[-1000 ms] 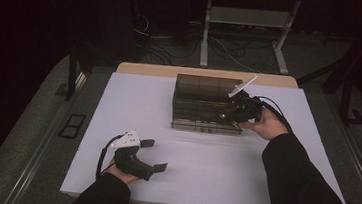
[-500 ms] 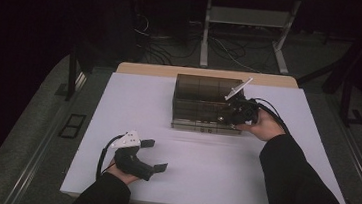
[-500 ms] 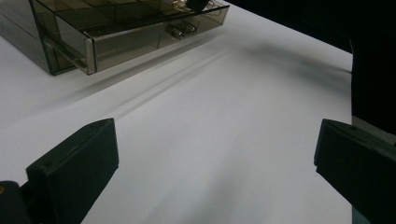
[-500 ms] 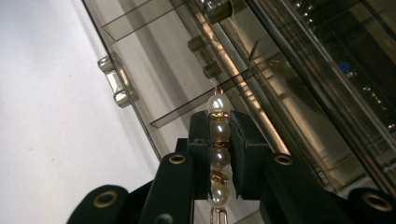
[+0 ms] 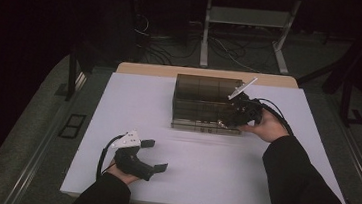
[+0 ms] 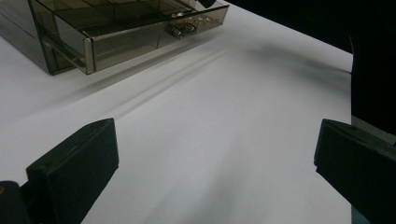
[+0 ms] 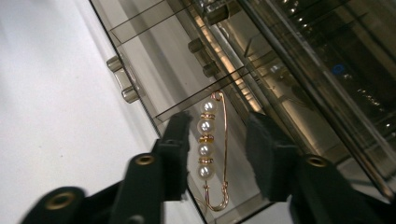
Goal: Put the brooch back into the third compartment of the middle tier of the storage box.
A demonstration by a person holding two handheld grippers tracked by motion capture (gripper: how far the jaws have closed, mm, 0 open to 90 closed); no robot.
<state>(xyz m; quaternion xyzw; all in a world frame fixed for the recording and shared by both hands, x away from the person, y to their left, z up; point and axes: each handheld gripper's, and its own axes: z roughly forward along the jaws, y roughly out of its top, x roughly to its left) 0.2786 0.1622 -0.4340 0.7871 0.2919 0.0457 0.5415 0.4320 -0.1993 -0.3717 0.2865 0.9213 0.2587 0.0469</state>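
Observation:
A smoked clear drawer box [image 5: 204, 97] stands at the table's far middle, its lower drawer [image 5: 205, 127] pulled out toward me. My right gripper [image 5: 225, 120] reaches into the drawer's right end. In the right gripper view a gold pin with several pearls [image 7: 206, 127] lies in a drawer compartment [image 7: 140, 28] between the jaws of the right gripper [image 7: 219, 123]. The pin is close to the left jaw and apart from the right one, and the jaws stand open. My left gripper [image 5: 156, 155] rests open on the white table near the front left, nothing between its jaws.
The white table top [image 5: 222, 176] spreads wide between the box and the front edge. In the left gripper view the box [image 6: 116, 28] and its drawer handle [image 6: 182, 29] lie ahead of the left gripper [image 6: 217, 158]. Dark floor, cables and table legs [image 5: 205, 39] lie beyond.
My right gripper has dipped slightly lower and nearer into the open drawer. The left gripper has stayed put.

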